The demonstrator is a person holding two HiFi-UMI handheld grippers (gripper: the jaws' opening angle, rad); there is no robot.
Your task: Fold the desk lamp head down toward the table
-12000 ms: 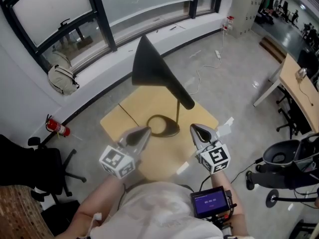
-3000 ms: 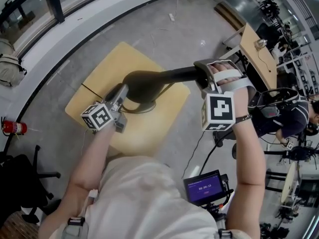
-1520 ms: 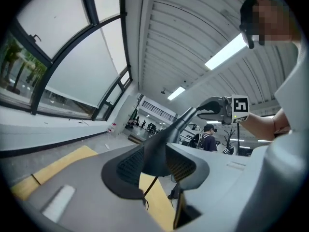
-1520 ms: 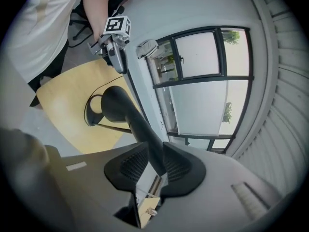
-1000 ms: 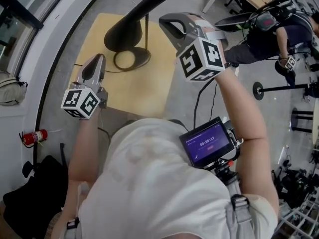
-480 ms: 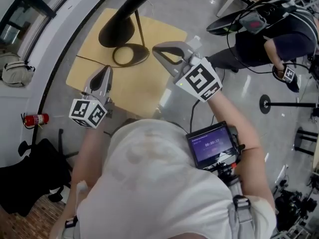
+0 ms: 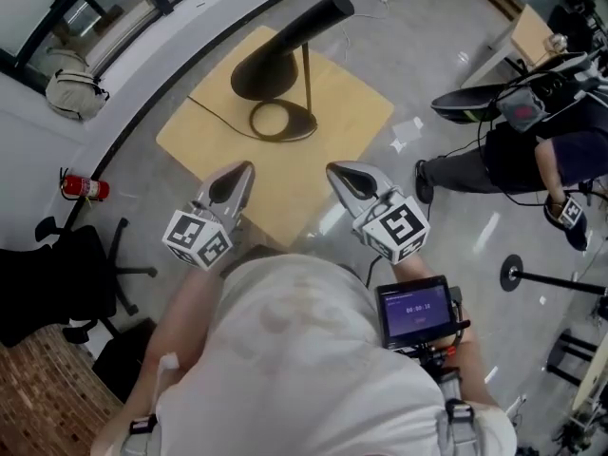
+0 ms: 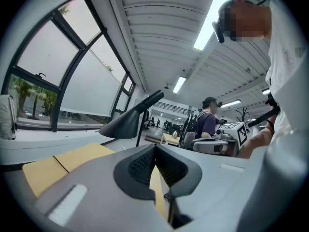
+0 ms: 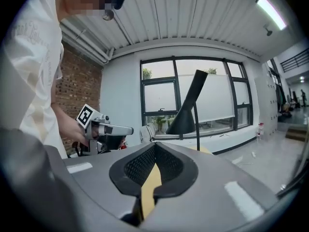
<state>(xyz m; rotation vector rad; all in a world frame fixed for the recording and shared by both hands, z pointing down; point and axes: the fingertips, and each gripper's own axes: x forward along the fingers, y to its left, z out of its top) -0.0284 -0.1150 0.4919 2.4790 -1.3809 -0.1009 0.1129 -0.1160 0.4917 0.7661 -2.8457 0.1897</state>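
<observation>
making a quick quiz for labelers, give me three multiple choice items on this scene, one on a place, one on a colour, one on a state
1. Where does the lamp stand?
A) on the table
B) on the floor
C) on the window sill

2. What colour is the lamp?
A) white
B) red
C) black

3. How are the left hand-held gripper and the right hand-held gripper?
A) both open
B) both shut, empty
C) both shut on the lamp

Answers:
1 A: its ring base rests on the yellow top.
2 C: shade, stem and base are all black.
3 B: each gripper view shows the jaws together with nothing between them, and the head view shows both short of the lamp.
</observation>
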